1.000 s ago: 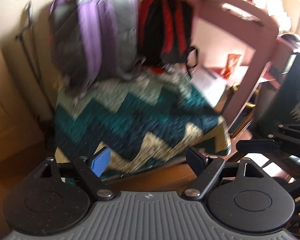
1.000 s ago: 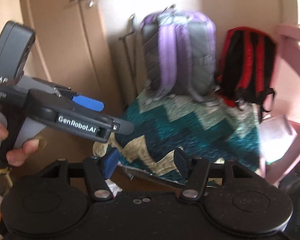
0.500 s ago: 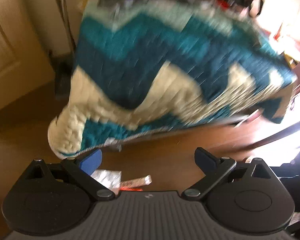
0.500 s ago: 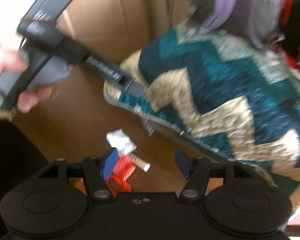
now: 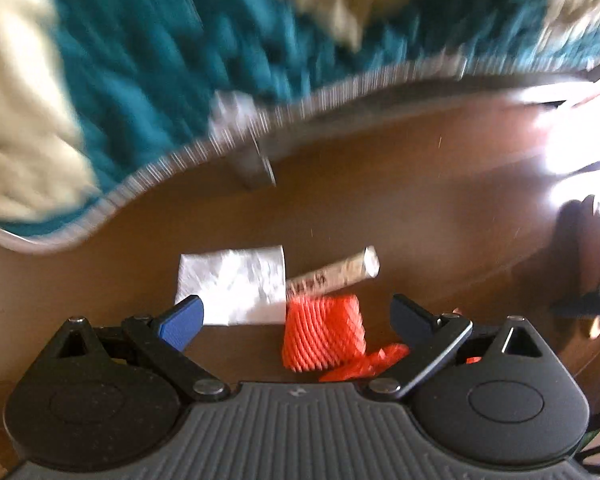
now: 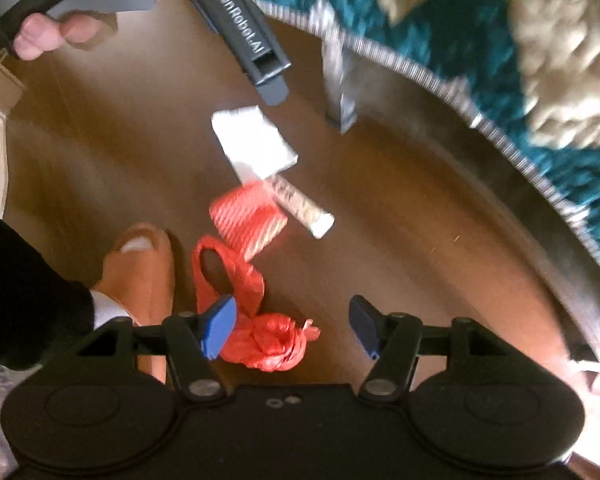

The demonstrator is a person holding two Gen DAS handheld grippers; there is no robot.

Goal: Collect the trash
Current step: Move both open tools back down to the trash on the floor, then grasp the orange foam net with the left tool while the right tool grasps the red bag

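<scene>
Three scraps lie uncollected on the floor below my tools: white paper (image 5: pixel 232 286); tube (image 5: pixel 334 274); orange netting (image 5: pixel 324 338); left tool (image 5: pixel 296 316) and right tool (image 6: pixel 292 326) both gape empty.

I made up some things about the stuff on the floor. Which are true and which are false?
1. A crumpled white paper napkin lies on the brown wooden floor. True.
2. The orange-red plastic mesh net is blue. False: it is orange-red.
3. The left claw is shut on the napkin. False: it is open, holding nothing.
4. A small printed paper stick packet lies beside the napkin. True.
5. The right claw is open. True.
</scene>
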